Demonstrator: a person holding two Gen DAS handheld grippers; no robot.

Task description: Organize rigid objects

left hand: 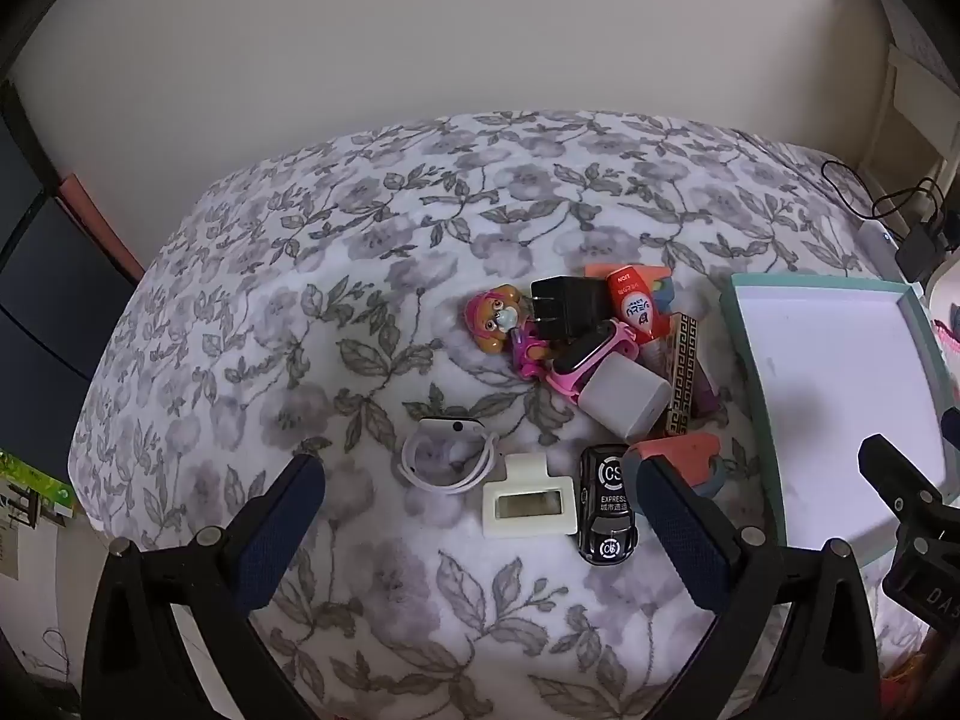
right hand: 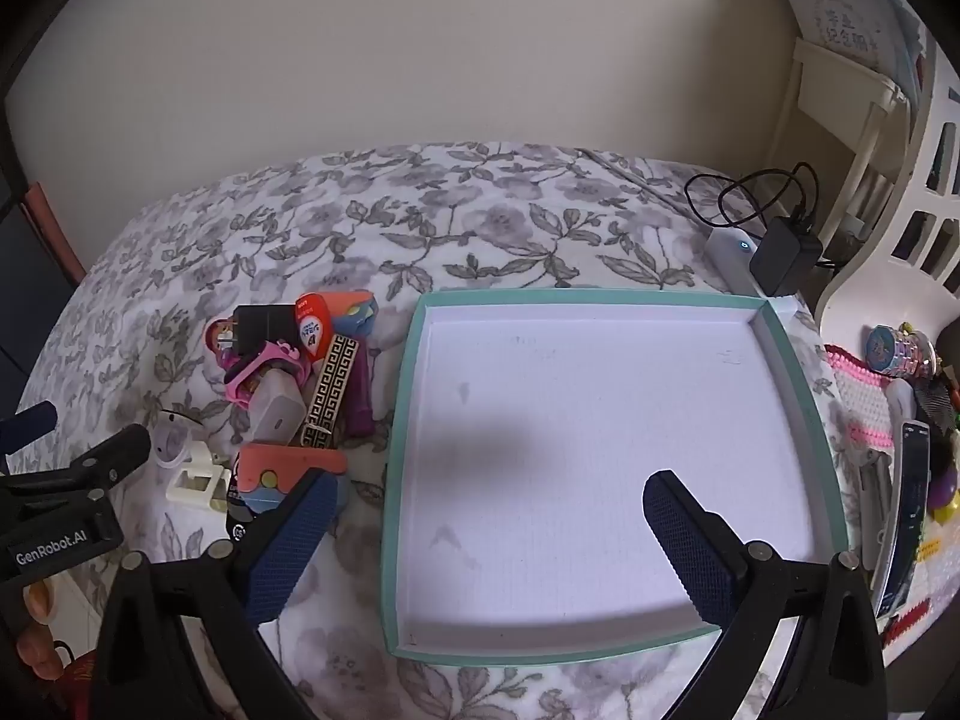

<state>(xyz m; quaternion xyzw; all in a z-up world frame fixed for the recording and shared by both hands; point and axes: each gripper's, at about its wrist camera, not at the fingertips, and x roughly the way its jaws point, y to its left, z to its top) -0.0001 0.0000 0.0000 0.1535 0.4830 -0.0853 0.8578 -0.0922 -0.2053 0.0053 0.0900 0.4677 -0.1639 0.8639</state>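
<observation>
A pile of small items lies on the floral bedspread [left hand: 312,276]: a toy pup figure [left hand: 501,318], a black plug [left hand: 567,306], a pink watch [left hand: 591,360], a white cube charger [left hand: 624,399], a white watch [left hand: 447,450], a white frame clip [left hand: 531,501] and a black toy car [left hand: 606,504]. My left gripper [left hand: 480,492] is open above the white clip and car. A teal-rimmed white tray [right hand: 414,396] lies empty to the right of the pile. My right gripper [right hand: 489,504] is open above the tray's front part.
A black adapter with cable [right hand: 783,255] and a white power strip [right hand: 729,249] sit behind the tray. A white shelf [right hand: 924,204] and assorted trinkets [right hand: 900,351] stand at the right. A wall runs behind the bed.
</observation>
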